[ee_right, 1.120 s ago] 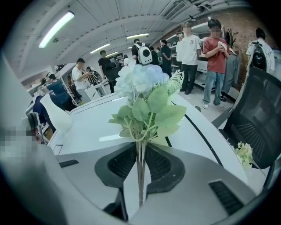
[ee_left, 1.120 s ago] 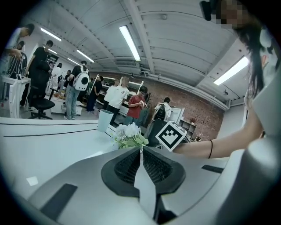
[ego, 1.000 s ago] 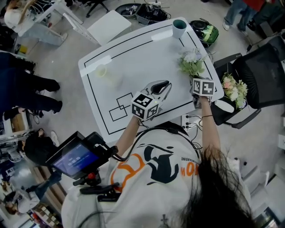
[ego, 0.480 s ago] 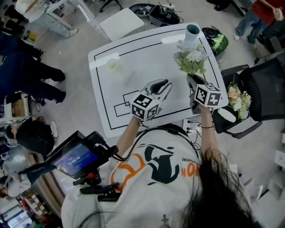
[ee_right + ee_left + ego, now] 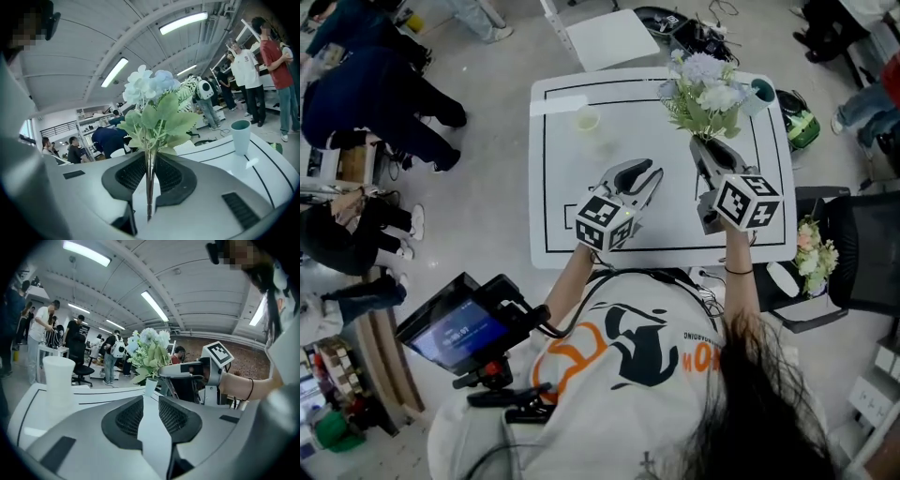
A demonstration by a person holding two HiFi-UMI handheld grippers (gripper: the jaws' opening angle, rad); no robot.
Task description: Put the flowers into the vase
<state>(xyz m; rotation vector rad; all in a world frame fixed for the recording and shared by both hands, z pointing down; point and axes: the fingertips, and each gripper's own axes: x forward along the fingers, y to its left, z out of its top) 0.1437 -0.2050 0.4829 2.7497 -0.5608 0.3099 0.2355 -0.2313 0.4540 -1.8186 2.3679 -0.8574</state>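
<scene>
My right gripper (image 5: 709, 153) (image 5: 150, 161) is shut on the thin stems of a bunch of white and pale-blue flowers (image 5: 703, 89) (image 5: 152, 101), held upright above the white table (image 5: 609, 94). The teal vase (image 5: 762, 91) (image 5: 240, 136) stands at the table's far right corner, just right of the blooms and partly hidden by them in the head view. My left gripper (image 5: 647, 175) (image 5: 150, 401) hovers over the table's middle. Its jaws have just been opening and stand apart with nothing between them. In the left gripper view the right gripper (image 5: 187, 369) and the flowers (image 5: 149, 350) show ahead.
A pale translucent cup (image 5: 586, 119) (image 5: 58, 380) stands near the table's far left. A second bunch of flowers (image 5: 811, 253) lies on a black chair right of the table. People stand beyond the table's left and far sides. Black lines mark a frame on the tabletop.
The right gripper has risen with the flowers from the table's right edge and carried them toward the far corner by the teal vase. The left gripper has shifted only a little.
</scene>
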